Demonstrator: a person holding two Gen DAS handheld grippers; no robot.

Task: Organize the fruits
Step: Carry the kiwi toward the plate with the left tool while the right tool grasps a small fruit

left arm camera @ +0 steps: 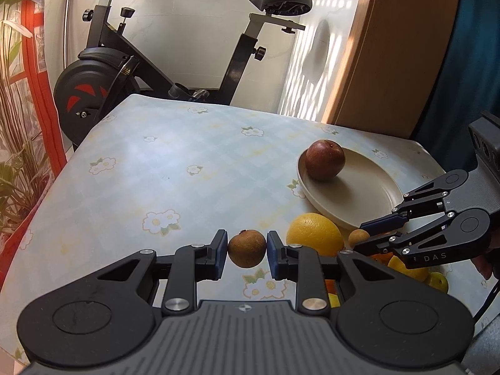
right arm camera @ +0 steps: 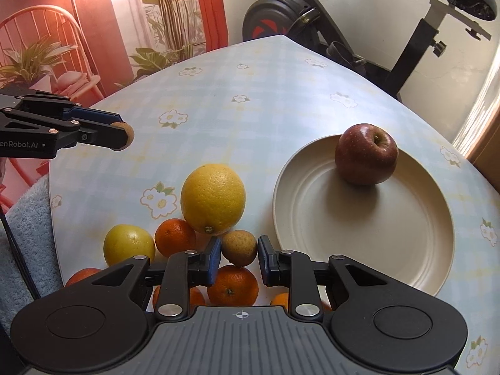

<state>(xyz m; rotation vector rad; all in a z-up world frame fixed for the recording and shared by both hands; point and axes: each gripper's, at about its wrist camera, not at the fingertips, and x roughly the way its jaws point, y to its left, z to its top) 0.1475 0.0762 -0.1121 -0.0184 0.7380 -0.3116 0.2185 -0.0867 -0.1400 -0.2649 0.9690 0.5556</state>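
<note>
Left gripper [left arm camera: 247, 250] is clamped on a small brown fruit [left arm camera: 247, 249], its blue pads pressing both sides; the fruit is carried clear of the table [left arm camera: 162, 168]. Right gripper [right arm camera: 239, 254] is closed on a second small brownish fruit [right arm camera: 239, 247], held just above the fruit pile at the near table edge.

Pile contents, seen from the right wrist: one large yellow citrus [right arm camera: 213, 198] touching an orange [right arm camera: 175, 237]; a smaller yellow fruit [right arm camera: 129, 248] beside that orange; another orange [right arm camera: 232, 286] directly under the right gripper; further orange fruit partly hidden behind the gripper body.

Cream plate [right arm camera: 406, 265] sits just right of the pile. One red apple [right arm camera: 366, 153] rests on it, stem dimple up, toward the far rim.

Table carries a pale blue checked cloth with flower prints. An exercise bike [left arm camera: 150, 62] stands beyond the far edge.
</note>
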